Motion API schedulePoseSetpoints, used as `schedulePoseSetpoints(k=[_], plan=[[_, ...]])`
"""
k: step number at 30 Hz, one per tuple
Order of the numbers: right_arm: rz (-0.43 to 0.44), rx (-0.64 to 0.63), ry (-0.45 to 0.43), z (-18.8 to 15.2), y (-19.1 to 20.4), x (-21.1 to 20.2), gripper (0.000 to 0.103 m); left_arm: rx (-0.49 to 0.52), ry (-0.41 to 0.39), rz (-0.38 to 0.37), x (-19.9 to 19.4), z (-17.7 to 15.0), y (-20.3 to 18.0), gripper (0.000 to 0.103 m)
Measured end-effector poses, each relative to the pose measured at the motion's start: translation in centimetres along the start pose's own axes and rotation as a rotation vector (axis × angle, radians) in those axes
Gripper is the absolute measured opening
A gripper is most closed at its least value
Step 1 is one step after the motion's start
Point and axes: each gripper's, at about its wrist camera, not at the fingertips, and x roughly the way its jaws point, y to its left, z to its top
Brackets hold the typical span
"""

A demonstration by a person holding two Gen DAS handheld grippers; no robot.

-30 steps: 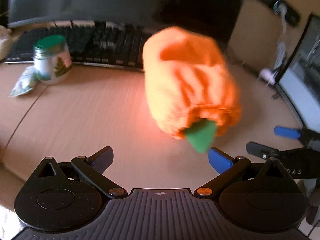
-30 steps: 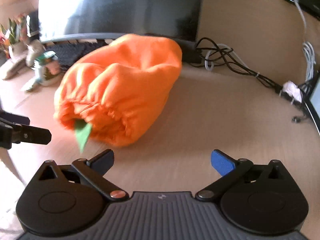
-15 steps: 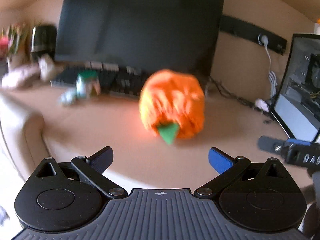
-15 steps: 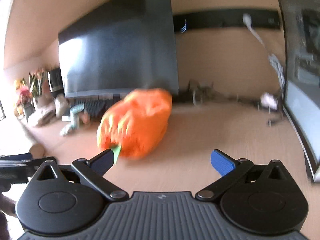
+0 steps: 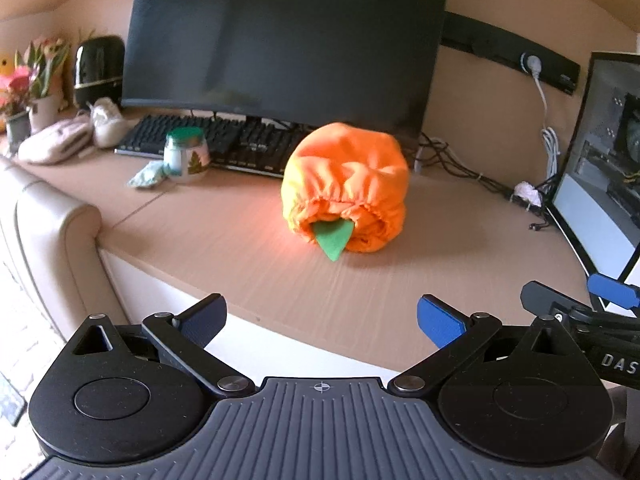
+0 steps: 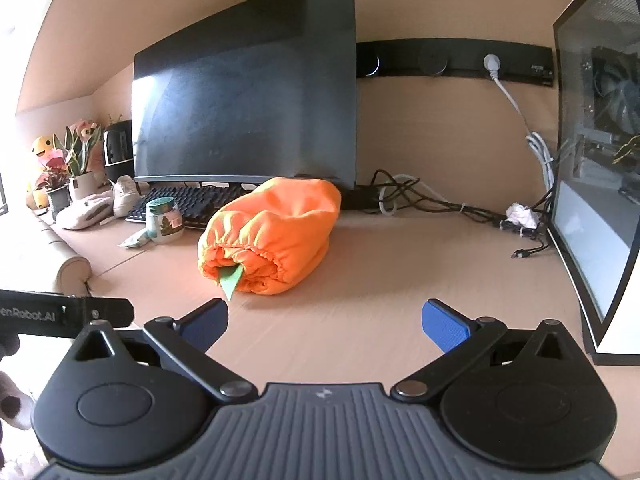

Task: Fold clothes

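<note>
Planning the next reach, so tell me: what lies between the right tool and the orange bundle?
Nothing: in the right wrist view only bare desk separates the open right tool from the orange bundle.

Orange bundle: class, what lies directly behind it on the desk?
Behind the orange bundle stand a keyboard and monitor. The monitor's foot is hidden by the bundle.

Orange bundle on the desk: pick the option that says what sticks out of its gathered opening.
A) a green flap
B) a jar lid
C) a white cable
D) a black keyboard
A: a green flap pokes out of the gathered end of the orange bundle, lying on the desk and seen in both wrist views; neither gripper touches it.
</note>
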Motion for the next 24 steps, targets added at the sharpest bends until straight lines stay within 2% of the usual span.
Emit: schedulePoseSetpoints(k=[7, 15, 20, 24], plan=[[0.011, 0.009, -0.008, -0.1, 0.2, -0.1, 0.103, 0.066, -0.006, -0.003, -0.4, -0.2, -0.8, 0.103], [0.008, 0.007, 0.002, -0.3, 0.2, 0.1, 0.103, 0.065, -0.007, -0.005, -0.5, -0.4, -0.9, 0.103], [0.013, 0.001, -0.005, -0.3, 0.4, 0.1, 0.103, 0.095, -0.065, -0.013, -1.2, -0.5, -1.5, 0.103], [0.022, 0.005, -0.004, -0.3, 0.3, 0.2, 0.103, 0.103, -0.071, -0.022, -1.3, -0.5, -1.6, 0.103]])
